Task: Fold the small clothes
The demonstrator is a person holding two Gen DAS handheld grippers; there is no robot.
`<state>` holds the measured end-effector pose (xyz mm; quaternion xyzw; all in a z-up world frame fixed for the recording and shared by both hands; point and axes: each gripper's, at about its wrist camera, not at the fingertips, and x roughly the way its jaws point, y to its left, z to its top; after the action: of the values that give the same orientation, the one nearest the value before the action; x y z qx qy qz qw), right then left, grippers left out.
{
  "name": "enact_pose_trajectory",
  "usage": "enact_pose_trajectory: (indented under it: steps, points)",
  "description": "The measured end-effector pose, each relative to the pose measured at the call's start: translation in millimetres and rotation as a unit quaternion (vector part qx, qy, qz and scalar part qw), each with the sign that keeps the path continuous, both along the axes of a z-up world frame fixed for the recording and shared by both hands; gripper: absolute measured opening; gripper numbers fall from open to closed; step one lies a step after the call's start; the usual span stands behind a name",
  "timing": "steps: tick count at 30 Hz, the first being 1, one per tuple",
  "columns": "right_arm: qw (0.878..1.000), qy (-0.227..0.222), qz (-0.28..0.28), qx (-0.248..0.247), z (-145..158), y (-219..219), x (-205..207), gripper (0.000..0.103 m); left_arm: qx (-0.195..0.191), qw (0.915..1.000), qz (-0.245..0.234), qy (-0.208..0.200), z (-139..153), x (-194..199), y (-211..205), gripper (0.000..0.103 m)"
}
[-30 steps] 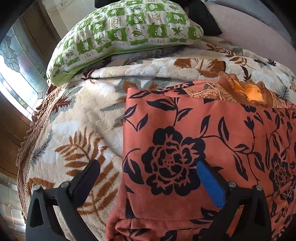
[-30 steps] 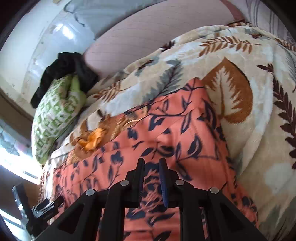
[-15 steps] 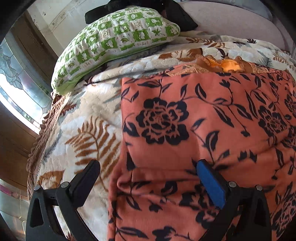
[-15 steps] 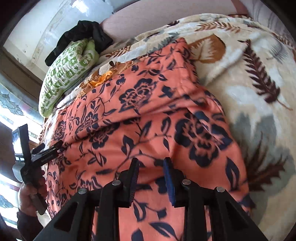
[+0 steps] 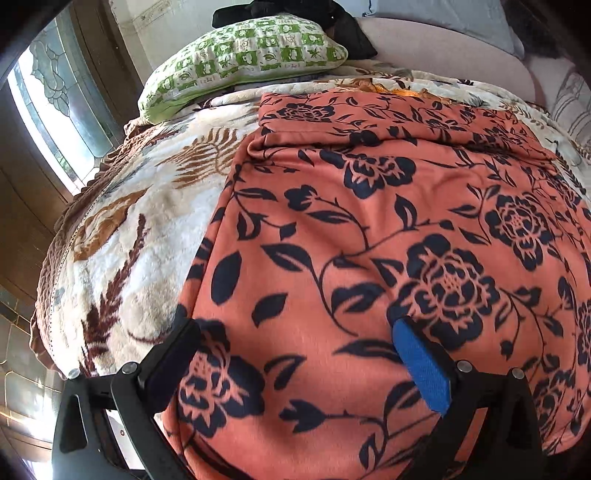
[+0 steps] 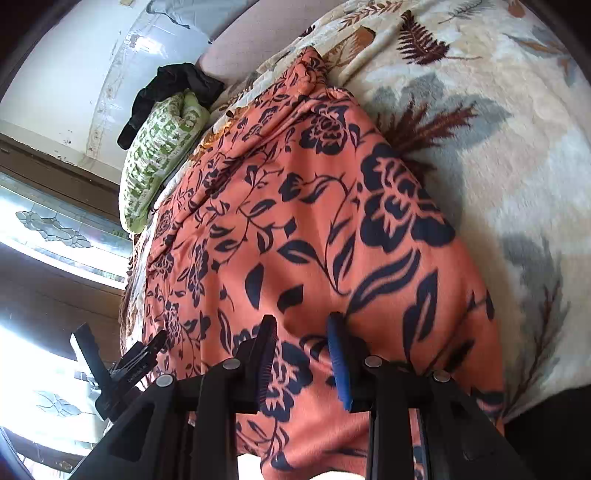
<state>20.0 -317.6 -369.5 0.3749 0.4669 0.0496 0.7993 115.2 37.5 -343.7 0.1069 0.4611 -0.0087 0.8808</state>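
While the orange floral garment (image 5: 369,236) lies spread over the leaf-print blanket (image 5: 122,229), its far end already doubled into a band near the green checked pillow (image 5: 243,62), we note both tools sit at its near edge. In the left wrist view the left gripper (image 5: 295,339) has its jaws wide apart, straddling the near left corner of the cloth; nothing is pinched between them. In the right wrist view the right gripper (image 6: 301,354) shows a narrow gap between its pads, with cloth lying in that gap; we cannot tell whether it is pinching the fabric or merely hovering over it. The left tool also appears at the lower left of that view.

Our judgement: the step in hand is taking up the near hem for the next fold. To do it well we want each tool to bite the hem at matching points near the two corners, catching every layer. We then lift both sides evenly, keep the cloth taut between them, and lay the hem square onto the far band. The plush blanket may snag, so we pinch cloth only.

A dark garment (image 5: 295,11) lies behind the pillow.
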Motion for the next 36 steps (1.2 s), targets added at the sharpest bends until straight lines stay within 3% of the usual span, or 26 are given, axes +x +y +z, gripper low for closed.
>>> enact_pose_trajectory:
  steps: [6,9,11,12,13,16,21,24,25,26,27,28,30,36]
  points:
    - [0.998,0.041,0.045,0.002,5.4,2.2,-32.4,0.032,-0.009,0.9993,-0.008,0.037,9.9,-33.9,15.1,0.103]
    - [0.999,0.004,0.036,-0.019,30.7,-19.2,-50.9,0.035,-0.007,0.9999,0.01,0.01,31.8,-42.0,37.3,0.103]
    - [0.999,-0.012,0.011,-0.051,48.6,-38.8,-60.5,0.056,-0.007,0.9994,0.033,0.0,44.3,-38.3,56.7,0.103]
    - [0.998,-0.019,-0.003,-0.055,54.5,-48.3,-62.9,0.075,-0.01,0.999,0.044,-0.001,49.1,-35.5,66.3,0.103]
    - [0.998,-0.026,-0.015,-0.054,58.5,-56.3,-64.7,0.077,-0.013,0.9984,0.055,-0.003,52.9,-33.2,75.5,0.103]
    - [0.999,-0.001,-0.011,-0.038,50.8,-69.3,-57.0,0.077,-0.014,0.9966,0.079,0.017,53.7,-26.3,100.2,0.103]
    - [0.998,0.064,-0.011,-0.01,8.3,-69.8,-44.2,0.075,-0.005,0.9943,0.097,0.043,46.0,-33.7,126.6,0.103]
    - [0.996,0.087,-0.014,-0.004,-8.1,-64.0,-44.9,0.068,-0.015,0.9936,0.095,0.059,40.0,-38.7,131.7,0.103]
    - [0.996,0.085,-0.011,-0.018,-5.5,-60.9,-44.9,0.06,-0.019,0.9934,0.094,0.063,37.9,-39.9,132.1,0.103]
    - [0.996,0.087,-0.005,-0.028,-3.9,-57.3,-44.6,0.053,-0.022,0.9933,0.092,0.067,35.1,-40.2,132.1,0.101]
    - [0.996,0.087,-0.002,-0.032,-2.7,-54.7,-44.0,0.036,-0.022,0.9934,0.088,0.071,32.1,-39.6,130.1,0.093]
    - [0.996,0.086,0.001,-0.028,-2.2,-53.1,-43.5,0.033,-0.022,0.9935,0.083,0.075,28.5,-38.5,127.7,0.086]
    - [0.996,0.081,0.014,-0.029,-2.4,-47.1,-41.9,0.032,-0.028,0.9929,0.072,0.091,19.2,-35.6,122.3,0.059]
    - [0.995,0.091,0.013,-0.043,-4.7,-43.4,-40.5,0.034,-0.053,0.9908,0.062,0.108,4.6,-34.6,118.6,0.06]
